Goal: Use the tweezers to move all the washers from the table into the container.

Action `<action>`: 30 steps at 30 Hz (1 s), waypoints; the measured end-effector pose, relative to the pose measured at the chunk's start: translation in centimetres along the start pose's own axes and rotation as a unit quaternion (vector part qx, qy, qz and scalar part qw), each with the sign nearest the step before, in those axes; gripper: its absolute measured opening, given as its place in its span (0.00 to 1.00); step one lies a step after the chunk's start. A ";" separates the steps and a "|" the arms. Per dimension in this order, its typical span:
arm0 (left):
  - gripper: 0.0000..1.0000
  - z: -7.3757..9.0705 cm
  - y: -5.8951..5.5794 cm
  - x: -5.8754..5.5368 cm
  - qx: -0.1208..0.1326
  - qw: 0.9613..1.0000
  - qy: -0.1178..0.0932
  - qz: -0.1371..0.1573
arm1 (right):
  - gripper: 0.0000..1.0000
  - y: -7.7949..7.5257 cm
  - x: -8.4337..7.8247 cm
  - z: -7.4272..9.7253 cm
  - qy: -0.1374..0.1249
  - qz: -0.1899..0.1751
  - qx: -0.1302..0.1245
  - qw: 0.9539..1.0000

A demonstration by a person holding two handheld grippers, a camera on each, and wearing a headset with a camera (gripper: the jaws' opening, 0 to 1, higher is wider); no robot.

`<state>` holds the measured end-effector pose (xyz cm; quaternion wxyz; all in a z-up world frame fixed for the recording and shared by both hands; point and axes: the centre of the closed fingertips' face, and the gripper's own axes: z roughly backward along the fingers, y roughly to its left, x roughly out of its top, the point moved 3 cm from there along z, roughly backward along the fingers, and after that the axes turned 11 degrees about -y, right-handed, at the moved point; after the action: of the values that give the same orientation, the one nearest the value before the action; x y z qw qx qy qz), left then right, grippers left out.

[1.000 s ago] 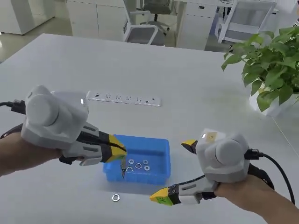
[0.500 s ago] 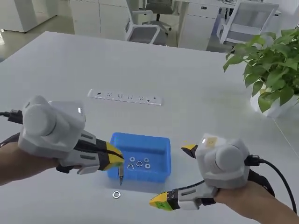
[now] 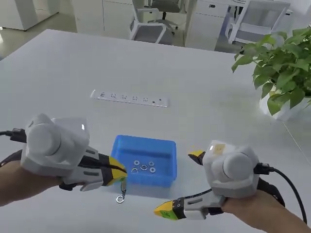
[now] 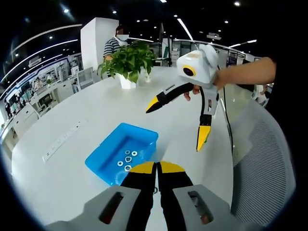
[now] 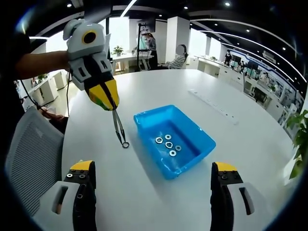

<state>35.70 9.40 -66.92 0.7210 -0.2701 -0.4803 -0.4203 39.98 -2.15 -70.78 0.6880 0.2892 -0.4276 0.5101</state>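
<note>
Blue container (image 3: pixel 144 141) holds several washers (image 3: pixel 144 168). One loose washer (image 3: pixel 120 198) lies on the white tabletop (image 3: pixel 194 107) just beside it, at the tips of the tweezers (image 3: pixel 123 186), which the left tool (image 3: pixel 121 171) pinches. The right tool (image 3: pixel 180 182) hangs spread.

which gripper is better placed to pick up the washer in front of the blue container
Left. The left gripper is shut on the tweezers, whose tips are at the washer beside the container. The right gripper is open and holds nothing.
</note>
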 end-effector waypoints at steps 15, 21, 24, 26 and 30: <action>0.05 0.1 -0.2 -1.1 0.016 1.000 0.002 0.005 | 0.99 0.5 -0.4 -0.1 0.007 -0.003 0.007 1.000; 0.05 -0.1 -0.1 -1.2 0.014 1.000 -0.002 0.010 | 0.99 0.6 -0.6 -0.1 0.012 -0.003 0.010 1.000; 0.05 -0.1 0.0 -1.3 0.015 1.000 -0.004 0.012 | 0.99 0.6 -0.6 -0.1 0.012 -0.001 0.011 1.000; 0.05 -0.1 0.1 -1.3 0.016 1.000 -0.004 0.012 | 0.98 0.6 -0.7 -0.1 0.014 -0.001 0.012 1.000; 0.05 0.0 0.0 -1.4 0.012 1.000 -0.003 0.011 | 0.96 1.0 -0.3 -0.3 0.007 0.006 0.019 1.000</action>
<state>35.49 9.88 -68.21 0.7274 -0.2680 -0.4847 -0.4052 39.09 -1.75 -71.19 0.6825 0.2955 -0.4147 0.5244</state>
